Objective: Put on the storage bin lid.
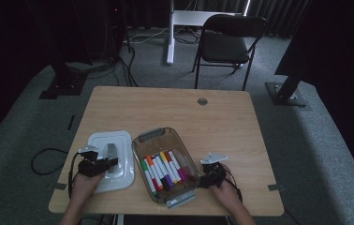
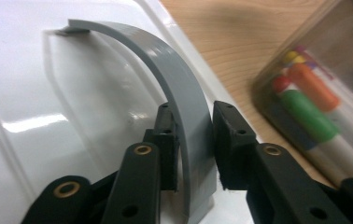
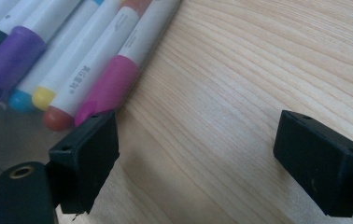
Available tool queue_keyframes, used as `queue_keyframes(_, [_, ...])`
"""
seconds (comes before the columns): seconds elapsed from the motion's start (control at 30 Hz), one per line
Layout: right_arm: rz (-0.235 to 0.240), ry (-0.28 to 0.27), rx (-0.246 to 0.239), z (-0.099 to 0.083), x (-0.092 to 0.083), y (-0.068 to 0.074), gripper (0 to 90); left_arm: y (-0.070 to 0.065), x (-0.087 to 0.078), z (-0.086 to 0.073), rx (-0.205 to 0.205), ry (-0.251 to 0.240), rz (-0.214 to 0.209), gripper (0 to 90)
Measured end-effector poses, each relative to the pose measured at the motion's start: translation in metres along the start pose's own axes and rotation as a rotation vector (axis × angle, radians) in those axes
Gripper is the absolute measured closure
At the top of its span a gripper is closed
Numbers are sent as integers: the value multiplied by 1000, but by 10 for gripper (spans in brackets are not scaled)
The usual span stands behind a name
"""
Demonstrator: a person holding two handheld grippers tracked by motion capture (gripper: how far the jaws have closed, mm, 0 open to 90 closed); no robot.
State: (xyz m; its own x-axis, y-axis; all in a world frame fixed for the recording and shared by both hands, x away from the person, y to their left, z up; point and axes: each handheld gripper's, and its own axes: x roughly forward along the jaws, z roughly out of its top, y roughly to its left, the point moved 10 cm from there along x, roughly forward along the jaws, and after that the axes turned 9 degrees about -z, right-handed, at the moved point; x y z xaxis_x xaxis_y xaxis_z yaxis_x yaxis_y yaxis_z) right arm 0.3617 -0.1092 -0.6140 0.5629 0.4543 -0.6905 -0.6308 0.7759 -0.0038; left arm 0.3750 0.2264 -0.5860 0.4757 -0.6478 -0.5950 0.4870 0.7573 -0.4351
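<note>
A white lid [image 1: 119, 161] is seen lying flat on the wooden bench [image 1: 222, 119], at the left of a clear plastic container [image 1: 187, 157] in which a row of coloured markers [image 1: 163, 169] is laid. A grey arched handle [image 2: 179, 93] is carried on top of the lid. In the left gripper view the handle is seen between the two black jaws of the left claw [image 2: 194, 140], which are drawn in narrow around it: the left-hand pad is set against the strip, while a thin gap is left at the other pad, so a full clamp is not shown. In the high view the left claw [image 1: 101, 164] is seen over the near part of the lid, held in the person's left hand [image 1: 85, 183].

The right claw [image 3: 195, 154] is held wide, with nothing between its jaws but bare wood grain. In the right gripper view one of its pads is seen just beside the container's wall, close to the ends of a pink-capped marker [image 3: 114, 84] and its neighbours. In the high view the right claw [image 1: 211, 174] is seen resting at the container's right near corner, in the right hand [image 1: 226, 193]. A dark folding chair [image 1: 229, 42] is seen on the carpet beyond the bench.
</note>
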Motion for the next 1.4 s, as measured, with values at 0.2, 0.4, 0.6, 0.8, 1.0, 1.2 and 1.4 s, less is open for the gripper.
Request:
queue_keyframes(0.2, [-1,-6,6,1,-1,0,138,9,6,-4,76,15,165,589])
queue_keyframes(0.4, [-7,-25,18,4,-4,-1,138,8,9,-4,85,13,200,650])
queue_keyframes(0.6, [-3,-20,16,3,-4,1,140,11,10,-2,76,2,203,666])
queue_keyframes(0.8, [-7,-15,8,3,-3,4,141,12,9,1,45,-12,174,701])
queue_keyframes(1.0, [-11,-17,11,2,-3,5,141,11,4,2,26,-17,105,714])
queue_keyframes(1.2, [-14,-19,9,3,-2,8,141,7,-5,4,27,-15,85,728])
queue_keyframes(1.4, [-1,-14,-10,3,0,16,141,2,-22,9,29,-24,38,763])
